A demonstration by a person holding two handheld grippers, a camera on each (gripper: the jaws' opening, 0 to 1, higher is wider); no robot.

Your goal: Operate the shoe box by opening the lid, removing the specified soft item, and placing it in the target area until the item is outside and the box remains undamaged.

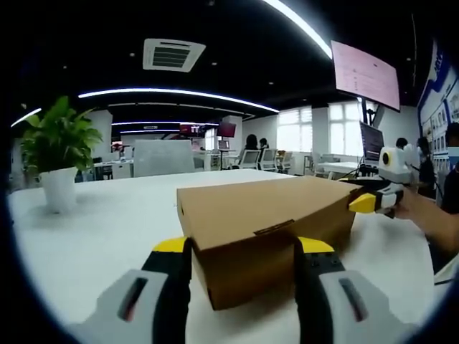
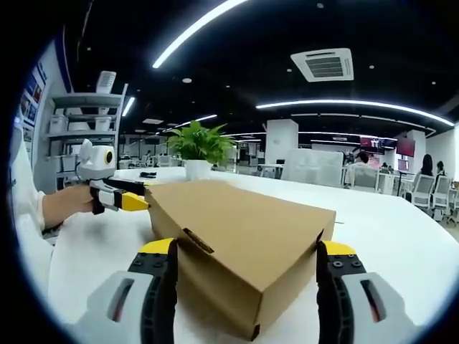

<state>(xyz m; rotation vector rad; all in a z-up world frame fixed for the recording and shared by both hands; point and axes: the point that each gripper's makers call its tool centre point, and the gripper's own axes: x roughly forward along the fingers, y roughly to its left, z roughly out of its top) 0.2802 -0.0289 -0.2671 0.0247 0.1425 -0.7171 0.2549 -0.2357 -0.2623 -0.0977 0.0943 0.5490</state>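
Your left gripper has its yellow-tipped jaws spread wide, one on each side of the shoe box end, and you cannot tell from the left gripper view whether the pads touch the cardboard. Your right gripper is just as wide apart, straddling the opposite end of the box. In each view the other gripper reaches in from the side at the far end, held in your hand, with your forearm extended level behind it.

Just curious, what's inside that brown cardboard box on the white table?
Its contents cannot be seen: the brown cardboard shoe box has its lid shut, hiding whatever is inside.
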